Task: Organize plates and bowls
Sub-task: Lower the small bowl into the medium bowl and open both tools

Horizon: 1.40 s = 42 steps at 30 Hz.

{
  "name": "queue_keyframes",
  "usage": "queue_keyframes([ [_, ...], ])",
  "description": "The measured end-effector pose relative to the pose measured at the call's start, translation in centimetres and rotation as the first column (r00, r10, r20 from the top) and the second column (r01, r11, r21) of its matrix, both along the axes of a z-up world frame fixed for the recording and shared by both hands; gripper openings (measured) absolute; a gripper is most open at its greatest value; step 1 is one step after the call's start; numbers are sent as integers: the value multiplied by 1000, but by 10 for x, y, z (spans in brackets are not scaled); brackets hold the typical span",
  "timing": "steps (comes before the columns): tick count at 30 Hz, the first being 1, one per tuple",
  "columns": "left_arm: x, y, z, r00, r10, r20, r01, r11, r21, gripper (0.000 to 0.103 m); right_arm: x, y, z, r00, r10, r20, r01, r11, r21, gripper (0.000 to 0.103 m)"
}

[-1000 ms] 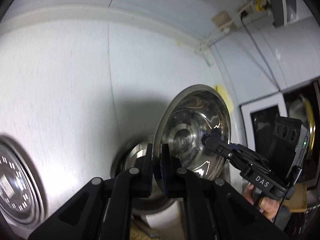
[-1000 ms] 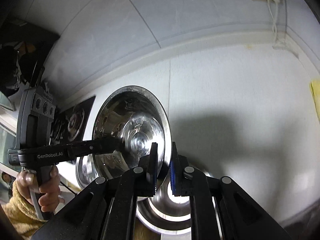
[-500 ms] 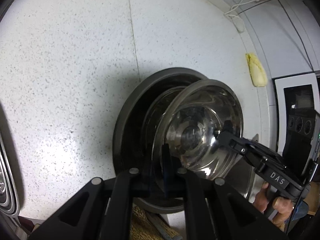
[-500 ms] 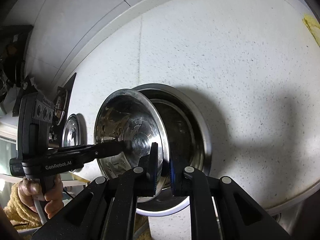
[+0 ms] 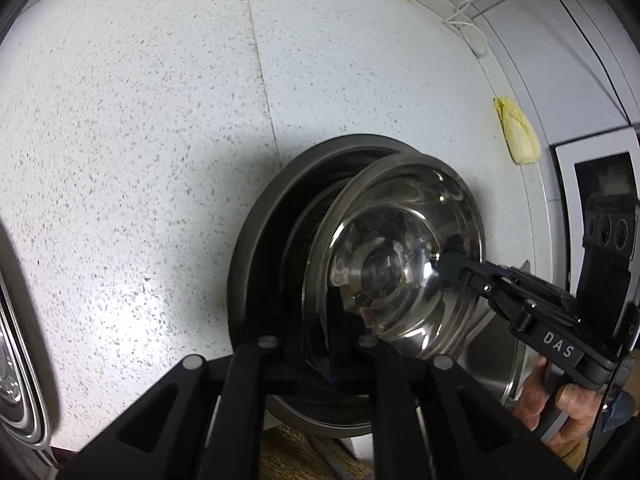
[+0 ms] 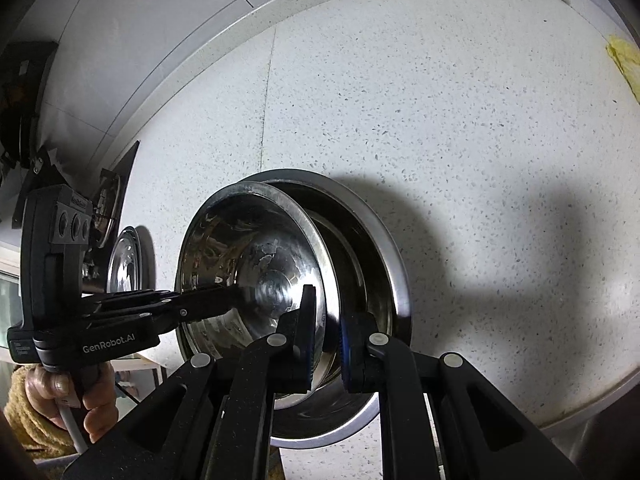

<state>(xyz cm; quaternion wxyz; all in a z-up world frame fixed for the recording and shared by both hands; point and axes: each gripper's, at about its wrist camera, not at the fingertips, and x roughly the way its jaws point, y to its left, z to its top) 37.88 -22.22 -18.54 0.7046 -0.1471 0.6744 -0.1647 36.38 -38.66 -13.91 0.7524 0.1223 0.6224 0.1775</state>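
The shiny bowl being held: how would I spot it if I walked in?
Look at the speckled white counter, then the big steel basin on it. The smaller shiny bowl sits tilted inside, the only dish pinched at opposite rims by the left tool and right tool.

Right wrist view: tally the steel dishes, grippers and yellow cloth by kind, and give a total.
Steel bowls: 2, the held bowl and the larger bowl below it.
Shallow steel dish: 1.
Grippers: 2, left gripper and right gripper.
Yellow cloth: 1.
Total: 6.
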Motion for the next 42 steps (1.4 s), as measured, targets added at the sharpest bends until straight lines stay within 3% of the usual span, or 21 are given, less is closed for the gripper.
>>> queue_keyframes([
  [4,-1,2,0,1000,2,3,-2,1000,-8,11,-3,1,2,1000,1,29,0,999,-40,10],
  [8,-1,1,1,1000,6,5,-6,1000,-18,24,-5,0,4,999,3,47,0,999,-54,10],
  [10,-2,0,4,1000,7,15,-7,1000,-17,26,-6,1,6,998,5,56,-2,999,-51,10],
  [24,-4,-6,13,997,-23,72,21,999,25,28,-6,1,24,988,16,152,-3,997,-83,10],
  [33,3,-4,21,995,-28,97,25,999,31,29,-5,5,22,988,17,152,-7,998,-66,14],
  [40,4,0,33,989,-47,139,42,999,35,32,-9,1,39,982,4,188,10,997,-71,14],
  [42,2,0,39,986,-50,158,45,998,38,36,-10,0,44,980,2,199,14,997,-81,21],
])
